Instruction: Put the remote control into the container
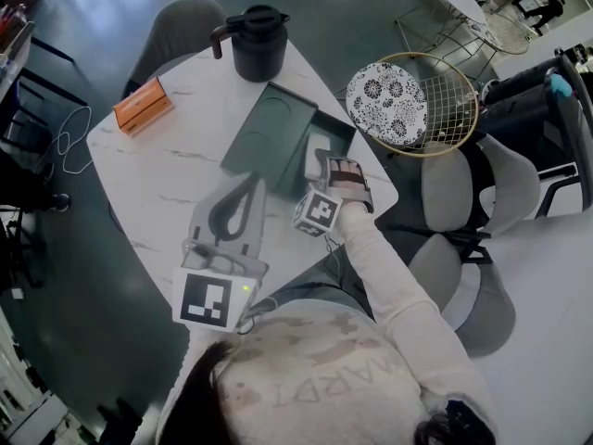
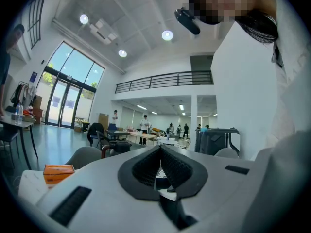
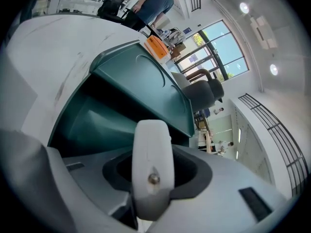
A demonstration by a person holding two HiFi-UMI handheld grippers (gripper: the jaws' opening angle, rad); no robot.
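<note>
At the near rim of the open teal container (image 3: 92,113), we find the white remote control (image 3: 151,164) end-on between the right gripper's (image 1: 317,160) loosely parted jaws, long axis aimed into it; the left gripper (image 2: 159,155), jaws closed on nothing, sits farther back.

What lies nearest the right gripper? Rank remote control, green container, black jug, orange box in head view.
1. Remote control, between the right gripper jaws.
2. Green container, just ahead.
3. Black jug, table's far edge.
4. Orange box, far left.
</note>
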